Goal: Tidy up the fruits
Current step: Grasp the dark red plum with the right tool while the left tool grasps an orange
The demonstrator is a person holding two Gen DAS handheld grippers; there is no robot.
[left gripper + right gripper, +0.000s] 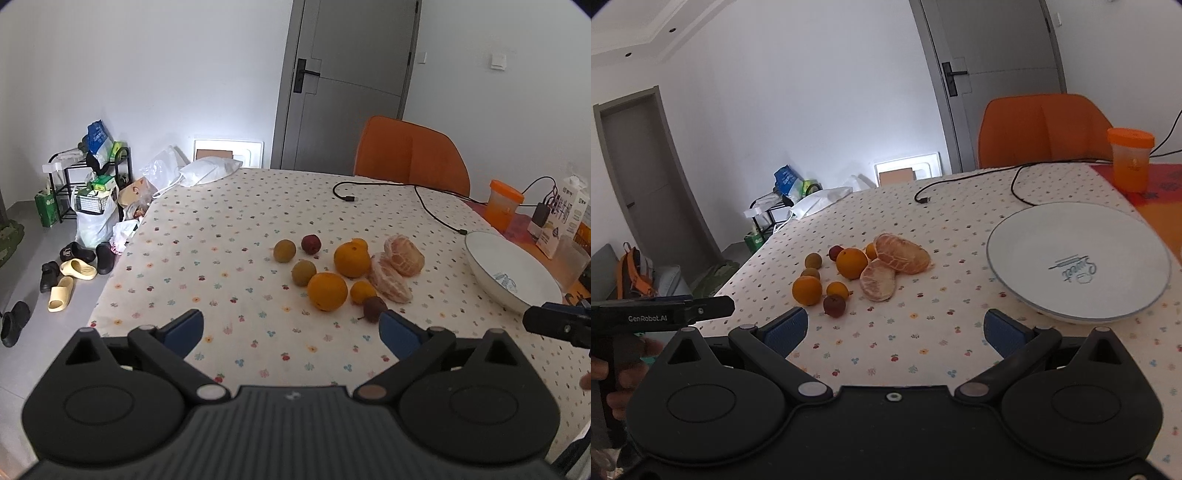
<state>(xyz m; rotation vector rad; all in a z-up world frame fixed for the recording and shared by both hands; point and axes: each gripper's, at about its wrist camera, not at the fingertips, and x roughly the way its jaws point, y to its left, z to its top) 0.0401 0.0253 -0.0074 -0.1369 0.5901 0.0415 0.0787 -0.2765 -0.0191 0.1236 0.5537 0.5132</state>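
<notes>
A cluster of fruit lies on the dotted tablecloth: two large oranges (327, 290) (352, 257), a small orange (362, 291), two peeled citrus halves (403, 256) (390, 280), two greenish round fruits (284, 250) (303, 272) and two dark red ones (311, 244) (374, 308). The same pile appears in the right wrist view, with a peeled half (902, 254) on top. A white plate (1027, 254) sits to its right, empty. My left gripper (291, 326) is open just in front of the fruit. My right gripper (895, 326) is open, short of the pile and plate.
A black cable (428, 206) crosses the far table. An orange-lidded cup (1130, 158), a milk carton (561, 218) and a charger stand at the right. An orange chair (410, 155) is behind the table. Shoes (70, 273) and bags lie on the floor left.
</notes>
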